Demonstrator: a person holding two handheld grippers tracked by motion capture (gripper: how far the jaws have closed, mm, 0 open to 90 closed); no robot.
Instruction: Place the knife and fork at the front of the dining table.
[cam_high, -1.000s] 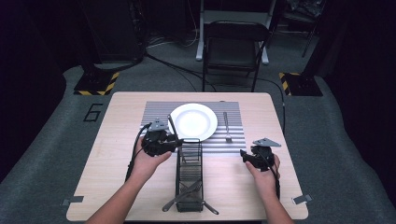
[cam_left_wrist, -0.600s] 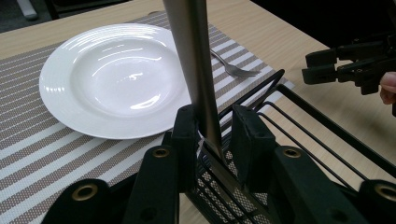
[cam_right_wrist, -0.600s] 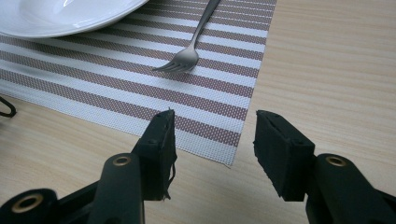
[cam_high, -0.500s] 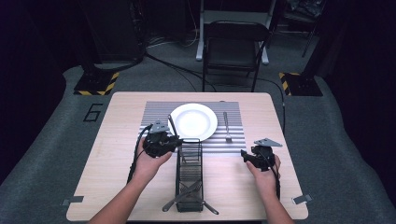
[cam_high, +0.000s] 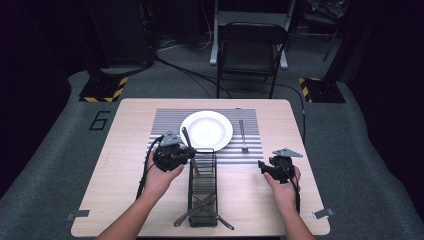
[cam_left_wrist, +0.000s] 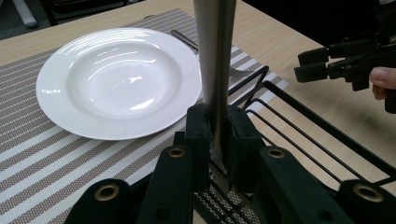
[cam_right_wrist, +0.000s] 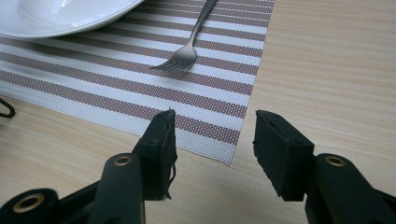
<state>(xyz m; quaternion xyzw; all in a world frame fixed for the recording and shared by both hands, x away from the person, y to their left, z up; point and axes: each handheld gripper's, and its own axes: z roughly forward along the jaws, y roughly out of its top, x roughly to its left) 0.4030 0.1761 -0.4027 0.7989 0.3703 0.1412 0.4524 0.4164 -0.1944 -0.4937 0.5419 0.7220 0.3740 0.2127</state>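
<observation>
My left gripper (cam_left_wrist: 219, 135) is shut on the flat metal handle (cam_left_wrist: 215, 56) of a piece of cutlery; its jaws have just been closing on it. The handle stands up out of the far end of a black wire cutlery rack (cam_high: 202, 190), just in front of a white plate (cam_high: 206, 130). From above, the left gripper (cam_high: 187, 150) sits at the rack's far left corner. Over bare wood to the right, my right gripper (cam_right_wrist: 212, 140) is open with nothing between its pads. A fork (cam_right_wrist: 187, 51) lies on the striped placemat (cam_right_wrist: 140, 88) ahead of it.
More cutlery (cam_high: 200, 216) lies crossed at the near end of the rack. The placemat (cam_high: 165, 122) covers the table's far middle. A folding chair (cam_high: 252, 50) stands beyond the table. In the left gripper view the right gripper (cam_left_wrist: 303, 65) shows across the rack.
The left gripper's jaws have come together on the cutlery handle. Both hands have stayed where they were.
</observation>
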